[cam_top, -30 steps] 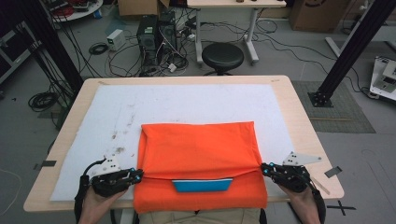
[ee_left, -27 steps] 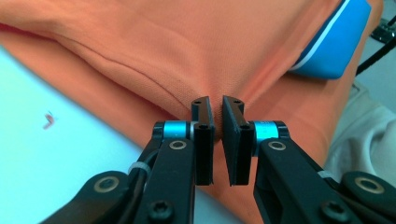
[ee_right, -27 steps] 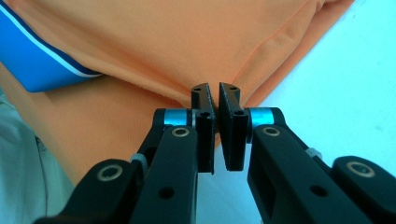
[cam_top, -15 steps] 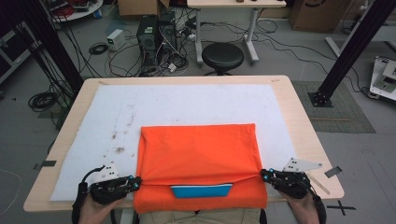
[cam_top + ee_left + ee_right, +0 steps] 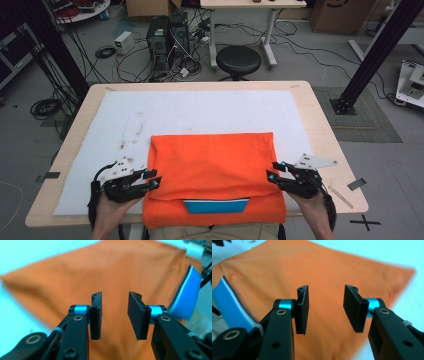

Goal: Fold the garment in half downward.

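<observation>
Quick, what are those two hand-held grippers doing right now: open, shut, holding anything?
Left hand-held gripper: open, jaws just opened, nothing between them.
Right hand-held gripper: open, jaws just opened, nothing held.

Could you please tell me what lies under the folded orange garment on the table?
The orange garment rests on a white mat covering the wooden table. A blue collar shows at its near edge. Anything inside the fold is covered.

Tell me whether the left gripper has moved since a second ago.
Yes. The left gripper has drawn slightly away from the table's near edge, jaws just opened off the orange cloth.
</observation>
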